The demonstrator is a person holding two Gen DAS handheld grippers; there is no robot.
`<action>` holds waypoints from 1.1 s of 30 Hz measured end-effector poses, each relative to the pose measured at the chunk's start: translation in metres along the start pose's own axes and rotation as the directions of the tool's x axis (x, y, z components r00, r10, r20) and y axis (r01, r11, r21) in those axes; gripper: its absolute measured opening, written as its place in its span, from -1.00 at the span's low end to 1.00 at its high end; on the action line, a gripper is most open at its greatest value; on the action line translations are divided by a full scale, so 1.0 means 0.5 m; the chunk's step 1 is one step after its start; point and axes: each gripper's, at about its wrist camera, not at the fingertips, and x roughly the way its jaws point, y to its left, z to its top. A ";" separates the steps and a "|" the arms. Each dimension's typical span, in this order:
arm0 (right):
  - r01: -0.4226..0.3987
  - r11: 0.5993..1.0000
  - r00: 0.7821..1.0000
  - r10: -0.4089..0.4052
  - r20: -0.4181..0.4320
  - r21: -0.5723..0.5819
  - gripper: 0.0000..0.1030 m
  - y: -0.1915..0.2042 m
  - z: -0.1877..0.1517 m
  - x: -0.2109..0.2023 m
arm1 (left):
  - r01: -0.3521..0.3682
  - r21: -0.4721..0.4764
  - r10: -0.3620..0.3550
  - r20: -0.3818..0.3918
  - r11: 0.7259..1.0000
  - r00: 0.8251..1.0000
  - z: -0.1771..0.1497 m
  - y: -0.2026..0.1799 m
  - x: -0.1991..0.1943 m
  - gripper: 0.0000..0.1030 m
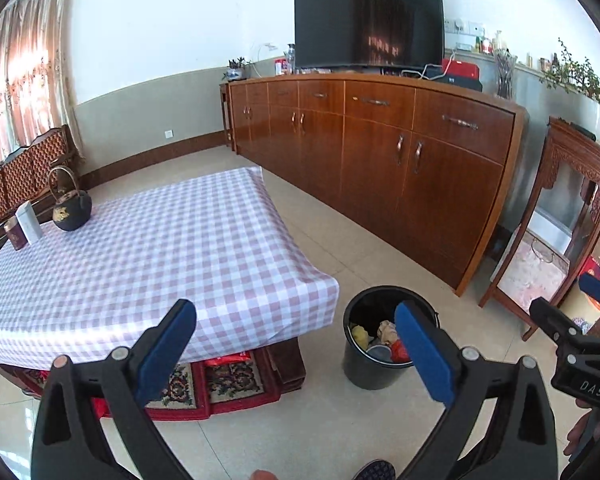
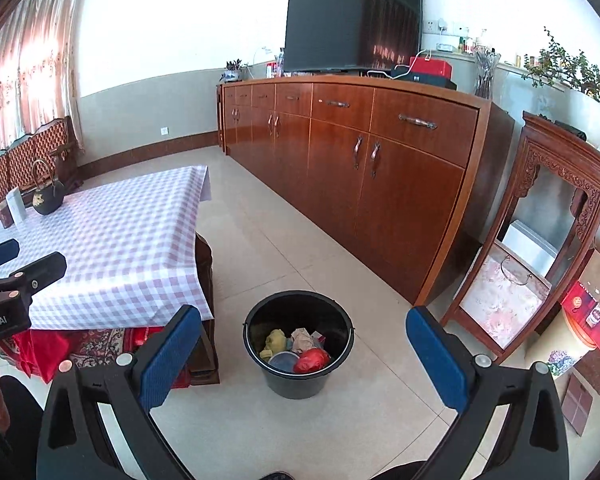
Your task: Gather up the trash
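A black bucket (image 2: 300,376) stands on the tiled floor beside the low table and holds trash: a yellow wad (image 2: 275,342), crumpled paper (image 2: 302,339), a red bag (image 2: 312,360) and a round lid. The same bucket (image 1: 374,376) shows in the left wrist view, partly behind one blue finger. My right gripper (image 2: 304,354) hangs open above and in front of the bucket, with nothing between its fingers. My left gripper (image 1: 296,350) is open and empty too, over the table's near corner. The right gripper's tip (image 1: 598,292) shows at the right edge of the left wrist view.
A low table (image 1: 160,260) with a checked cloth carries a dark kettle (image 1: 71,210) and two small boxes (image 1: 24,226). A long wooden sideboard (image 2: 360,176) with a television runs along the wall. A carved stand (image 2: 540,260) and boxes sit at the right. A rug lies under the table.
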 end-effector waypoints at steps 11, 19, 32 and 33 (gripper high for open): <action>-0.022 0.999 0.998 0.025 0.065 -0.049 1.00 0.041 0.022 -0.104 | 0.035 -0.059 -0.029 0.107 0.998 0.994 -0.001 0.026 -0.107 0.99; -0.018 0.997 0.998 0.022 0.061 -0.076 1.00 0.050 0.024 -0.112 | 0.044 -0.083 -0.035 0.105 0.996 0.994 -0.016 0.038 -0.103 0.99; -0.024 0.997 0.998 0.028 0.048 -0.073 1.00 0.045 0.017 -0.106 | 0.044 -0.086 -0.035 0.103 0.995 0.994 -0.025 0.039 -0.111 0.99; -0.025 0.997 0.998 0.028 0.049 -0.072 1.00 0.045 0.017 -0.106 | 0.047 -0.085 -0.038 0.103 0.995 0.994 -0.026 0.039 -0.111 0.99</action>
